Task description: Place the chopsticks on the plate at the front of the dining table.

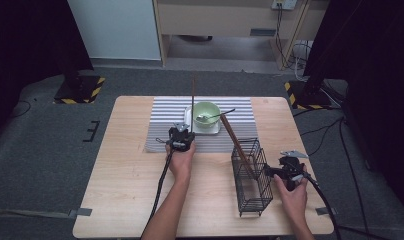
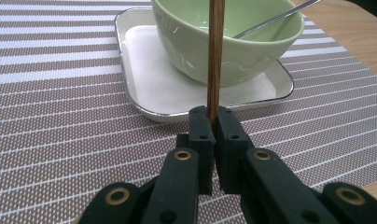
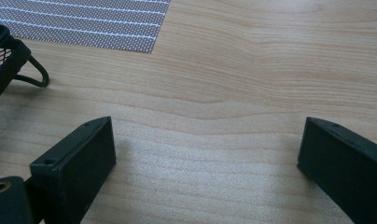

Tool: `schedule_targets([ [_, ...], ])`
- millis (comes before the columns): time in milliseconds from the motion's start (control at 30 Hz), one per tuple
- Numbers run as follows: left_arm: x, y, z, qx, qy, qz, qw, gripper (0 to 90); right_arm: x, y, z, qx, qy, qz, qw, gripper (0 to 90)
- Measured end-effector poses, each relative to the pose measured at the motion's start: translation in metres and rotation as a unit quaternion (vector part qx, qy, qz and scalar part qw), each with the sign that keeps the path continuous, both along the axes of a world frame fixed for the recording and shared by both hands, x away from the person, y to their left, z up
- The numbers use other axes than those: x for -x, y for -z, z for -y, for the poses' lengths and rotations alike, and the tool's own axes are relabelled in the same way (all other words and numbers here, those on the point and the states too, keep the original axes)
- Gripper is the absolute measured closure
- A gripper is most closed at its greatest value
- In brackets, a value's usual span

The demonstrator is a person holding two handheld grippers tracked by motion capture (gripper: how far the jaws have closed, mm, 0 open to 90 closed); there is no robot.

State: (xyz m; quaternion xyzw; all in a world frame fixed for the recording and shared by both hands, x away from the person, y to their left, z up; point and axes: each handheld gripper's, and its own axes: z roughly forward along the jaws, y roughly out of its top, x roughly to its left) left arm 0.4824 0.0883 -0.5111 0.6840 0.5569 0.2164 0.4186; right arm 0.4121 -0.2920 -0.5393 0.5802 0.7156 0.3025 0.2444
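A single wooden chopstick is clamped between the closed jaws of the left claw, gripped near its lower end so that most of its length stands upright above the striped placemat; in the high view the stick rises from the left claw just in front of the white square tray. The upright hold seems meant to keep the stick clear of the pale green bowl, which sits on that tray with a metal spoon leaning inside it. A second chopstick already leans in the black wire basket, its upper end pointing towards the bowl, so the basket is judged to be the place where the held stick belongs. The right claw is held low over the wooden table just beside the basket, with its jaws well apart and nothing between them in the right gripper view; a corner of the basket is seen at the left edge there, so this claw is probably kept near to steady the basket when the stick is dropped in
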Motion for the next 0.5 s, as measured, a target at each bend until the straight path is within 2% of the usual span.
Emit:
schedule_targets([
  [167, -0.0005, 0.0046, -0.0037, 0.001, -0.006, -0.014, 0.9999, 85.9, 0.0001, 0.0000, 0.0000, 0.000, -0.001, 0.000, 1.0000, 4.1],
  [500, -0.0003, 0.0073, -0.0099, 0.011, -0.016, -0.020, 0.9996, 85.9, 0.0002, 0.0000, 0.0000, 0.000, -0.001, 0.000, 1.0000, 4.1],
])
